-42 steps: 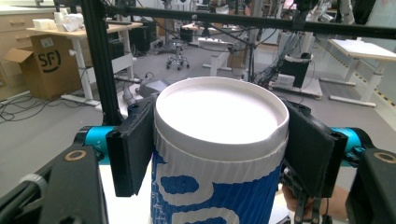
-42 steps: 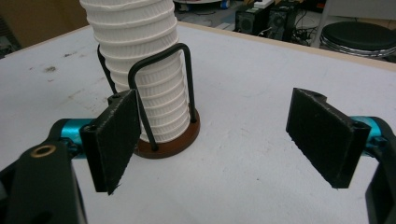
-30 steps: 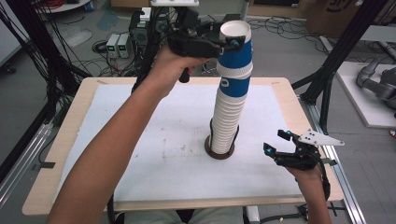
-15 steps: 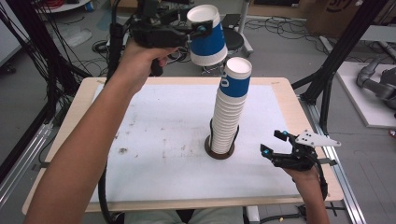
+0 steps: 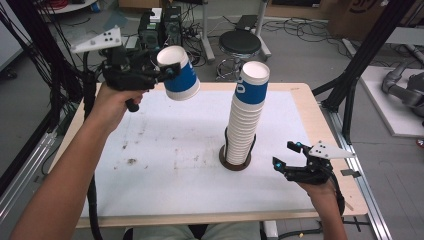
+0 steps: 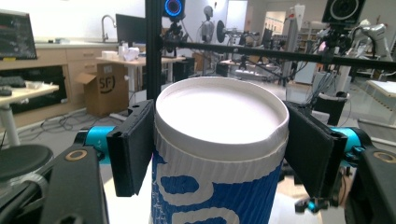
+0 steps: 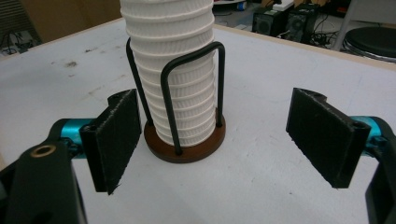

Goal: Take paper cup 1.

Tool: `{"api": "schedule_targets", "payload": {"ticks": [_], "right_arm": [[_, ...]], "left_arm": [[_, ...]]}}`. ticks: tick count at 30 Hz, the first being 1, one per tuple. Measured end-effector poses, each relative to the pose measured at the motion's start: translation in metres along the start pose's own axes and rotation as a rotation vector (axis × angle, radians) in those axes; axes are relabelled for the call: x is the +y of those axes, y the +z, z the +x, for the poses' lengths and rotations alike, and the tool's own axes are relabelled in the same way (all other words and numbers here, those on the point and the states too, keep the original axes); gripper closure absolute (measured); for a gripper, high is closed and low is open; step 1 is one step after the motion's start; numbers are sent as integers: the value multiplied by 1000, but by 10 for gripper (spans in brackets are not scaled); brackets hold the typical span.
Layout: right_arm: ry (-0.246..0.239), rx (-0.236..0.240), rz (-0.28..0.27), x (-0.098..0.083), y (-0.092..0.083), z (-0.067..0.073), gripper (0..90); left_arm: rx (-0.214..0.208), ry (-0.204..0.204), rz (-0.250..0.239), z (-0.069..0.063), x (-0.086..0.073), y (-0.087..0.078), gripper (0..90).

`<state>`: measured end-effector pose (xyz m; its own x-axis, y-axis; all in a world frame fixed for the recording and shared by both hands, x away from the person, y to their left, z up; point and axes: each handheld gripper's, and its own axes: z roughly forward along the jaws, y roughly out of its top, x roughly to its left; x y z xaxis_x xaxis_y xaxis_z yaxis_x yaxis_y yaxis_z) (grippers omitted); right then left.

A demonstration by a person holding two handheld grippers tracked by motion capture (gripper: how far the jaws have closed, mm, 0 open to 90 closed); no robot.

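My left gripper [image 5: 171, 68] is raised over the table's far left, shut on a blue and white ribbed paper cup [image 5: 181, 76]. The cup is tilted, its closed white base turned up. In the left gripper view both black pads [image 6: 133, 154] press the cup [image 6: 219, 186] just below that base. A tall stack of the same cups [image 5: 245, 120], bases up, stands in a wire holder with a round brown base [image 5: 223, 156] at mid table. My right gripper [image 5: 285, 155] rests open at the front right, facing the stack [image 7: 175, 70], nothing between its pads [image 7: 114, 140].
The white table top [image 5: 165, 165] has a wooden border. Black frame posts [image 5: 365, 55] rise at the right, cables and rails run along the left edge. A stool [image 5: 241, 44] and electronics boxes [image 5: 160, 25] stand beyond the far edge.
My left gripper has carried the cup off the top of the stack, leftward and down. The right gripper has stayed in place.
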<state>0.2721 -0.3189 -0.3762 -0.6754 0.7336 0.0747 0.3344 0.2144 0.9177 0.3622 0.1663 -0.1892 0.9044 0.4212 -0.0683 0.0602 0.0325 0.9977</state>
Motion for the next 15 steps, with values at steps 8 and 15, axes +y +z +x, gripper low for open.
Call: {"api": "schedule_targets", "payload": {"ticks": [8, 15], "right_arm": [[-13, 0, 13, -4, 5, 4, 184], [-3, 13, 20, -8, 8, 9, 184]], "left_arm": [[39, -5, 52, -2, -46, -25, 296], [57, -31, 60, -6, -85, -38, 296]]}}
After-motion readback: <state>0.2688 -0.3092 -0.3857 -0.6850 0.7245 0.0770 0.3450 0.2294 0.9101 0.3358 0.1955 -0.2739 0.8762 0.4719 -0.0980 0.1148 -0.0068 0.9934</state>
